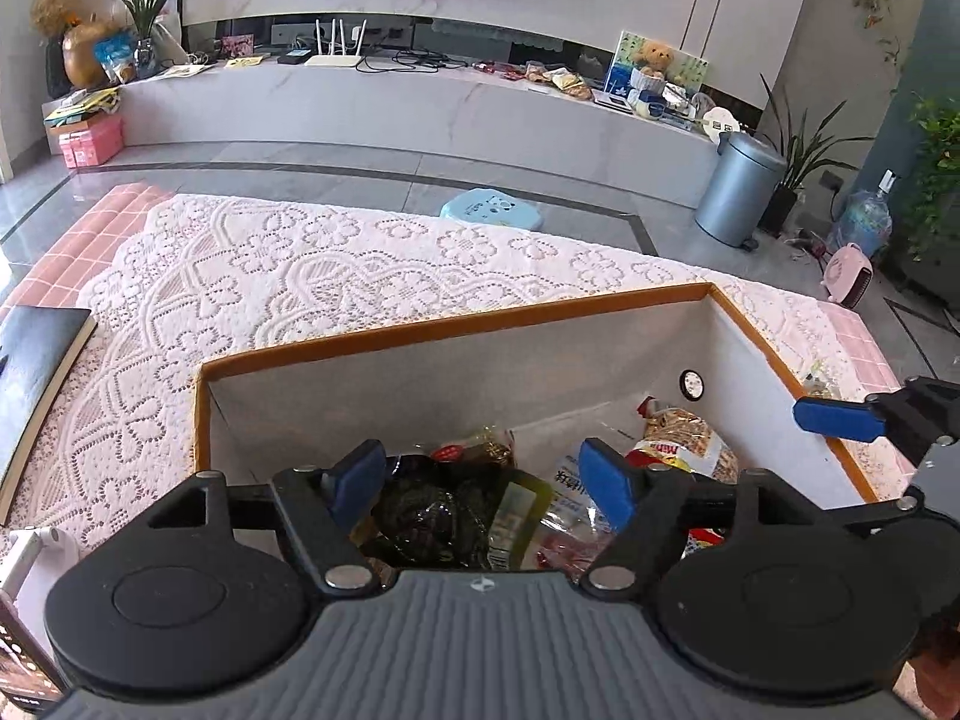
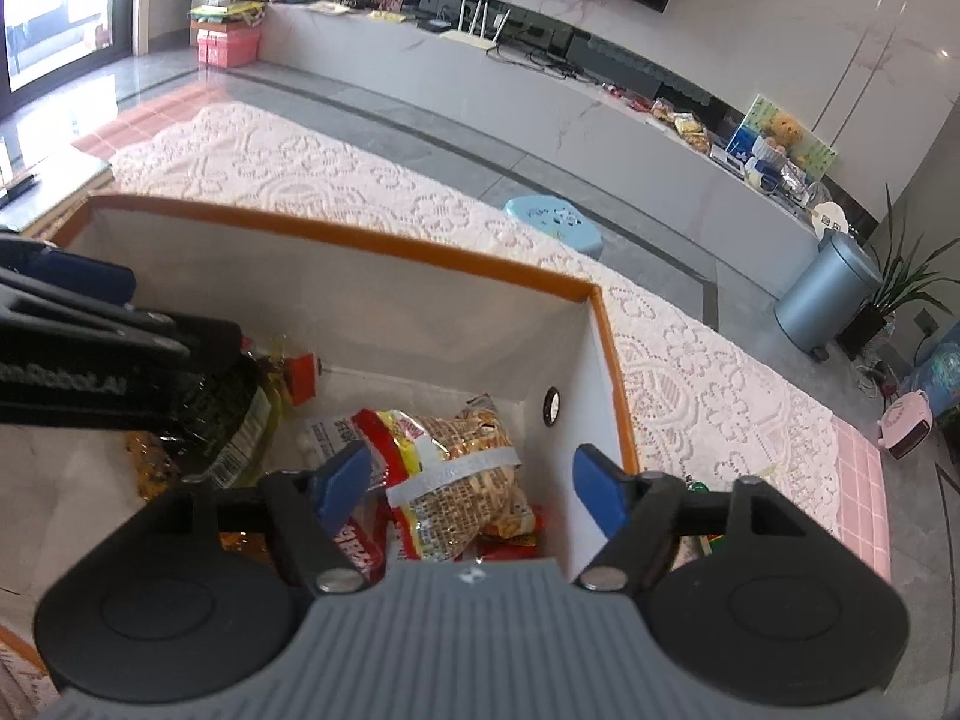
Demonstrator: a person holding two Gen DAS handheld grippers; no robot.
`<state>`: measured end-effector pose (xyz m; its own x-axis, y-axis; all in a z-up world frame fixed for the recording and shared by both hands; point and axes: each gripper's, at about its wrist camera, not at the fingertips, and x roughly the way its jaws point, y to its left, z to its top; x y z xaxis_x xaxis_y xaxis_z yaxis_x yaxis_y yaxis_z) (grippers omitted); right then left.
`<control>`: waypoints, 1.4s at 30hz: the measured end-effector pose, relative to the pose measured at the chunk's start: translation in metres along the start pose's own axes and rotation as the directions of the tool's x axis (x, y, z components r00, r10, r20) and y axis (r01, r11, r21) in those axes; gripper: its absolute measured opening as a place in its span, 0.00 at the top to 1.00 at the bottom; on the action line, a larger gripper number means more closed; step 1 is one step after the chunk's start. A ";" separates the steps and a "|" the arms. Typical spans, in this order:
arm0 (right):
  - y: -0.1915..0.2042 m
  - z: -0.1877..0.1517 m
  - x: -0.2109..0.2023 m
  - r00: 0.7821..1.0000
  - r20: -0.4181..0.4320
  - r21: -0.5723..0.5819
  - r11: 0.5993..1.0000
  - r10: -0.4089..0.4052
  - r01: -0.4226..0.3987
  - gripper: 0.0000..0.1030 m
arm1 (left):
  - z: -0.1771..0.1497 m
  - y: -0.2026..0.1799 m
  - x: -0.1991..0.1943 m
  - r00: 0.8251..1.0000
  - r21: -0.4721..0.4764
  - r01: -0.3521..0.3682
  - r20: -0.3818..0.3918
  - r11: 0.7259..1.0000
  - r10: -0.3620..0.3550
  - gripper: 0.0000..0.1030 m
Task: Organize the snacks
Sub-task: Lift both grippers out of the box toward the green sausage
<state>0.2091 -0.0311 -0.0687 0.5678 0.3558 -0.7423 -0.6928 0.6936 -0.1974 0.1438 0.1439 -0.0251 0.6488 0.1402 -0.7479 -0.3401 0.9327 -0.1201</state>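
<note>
An orange-rimmed box (image 1: 456,324) with white inner walls stands on the lace-covered table; it also shows in the right wrist view (image 2: 336,234). Several snack packets lie inside: a dark green packet (image 1: 438,510), a clear bag of white sweets (image 1: 570,480), and a yellow-red noodle packet (image 1: 684,438), which shows in the right wrist view too (image 2: 462,474). My left gripper (image 1: 486,483) is open and empty over the dark packet. My right gripper (image 2: 474,486) is open and empty over the noodle packet; one of its fingertips (image 1: 834,417) shows at the box's right rim.
A black book (image 1: 36,372) lies on the table at the left. A phone on a white stand (image 1: 24,630) sits at the near left. Beyond the table are a blue stool (image 1: 492,210), a metal bin (image 1: 738,186) and a pink heater (image 1: 849,273).
</note>
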 end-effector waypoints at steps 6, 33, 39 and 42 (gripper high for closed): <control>-0.004 -0.004 -0.025 0.999 0.041 0.032 0.999 0.003 -0.004 0.24 | 0.000 -0.007 -0.013 1.000 -0.006 -0.005 0.030 1.000 0.005 0.16; -0.082 -0.120 -0.139 0.946 0.256 0.454 0.889 -0.200 0.065 0.06 | -0.032 -0.096 -0.062 0.978 0.148 0.144 0.129 0.978 -0.164 0.24; -0.112 -0.150 -0.128 0.959 0.188 0.528 0.845 -0.212 0.084 0.06 | -0.038 -0.129 -0.048 0.974 0.233 0.204 0.052 0.951 -0.222 0.24; -0.124 -0.161 -0.121 0.965 0.167 0.555 0.828 -0.203 0.078 0.06 | -0.038 -0.146 -0.040 0.970 0.284 0.228 0.015 0.931 -0.242 0.24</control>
<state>0.1548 -0.2612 -0.0574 0.7628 0.3072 -0.5690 -0.2823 0.9499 0.1343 0.1415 -0.0106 -0.0026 0.7219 -0.0851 -0.6868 0.0246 0.9949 -0.0975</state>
